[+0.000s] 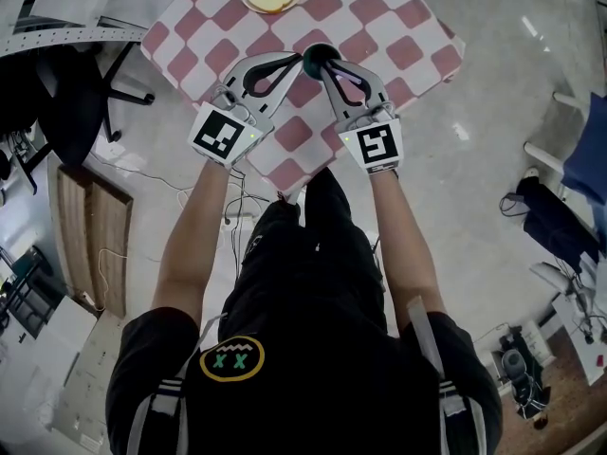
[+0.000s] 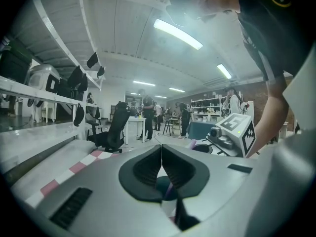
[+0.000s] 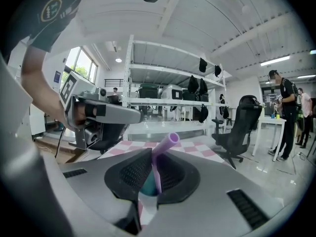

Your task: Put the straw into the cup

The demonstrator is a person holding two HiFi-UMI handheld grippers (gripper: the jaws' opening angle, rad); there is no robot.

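Currently: right gripper [image 3: 154, 168] clamped on purple straw [image 3: 166, 144], over dark teal cup [image 1: 321, 56] (on checkered tablecloth [image 1: 403, 28]); left gripper [image 2: 161, 158], jaws pressed together, beside cup.

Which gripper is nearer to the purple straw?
Right. The right gripper is shut on the straw, over the cup. The left gripper, jaws together on nothing, is close by, at the cup's left.
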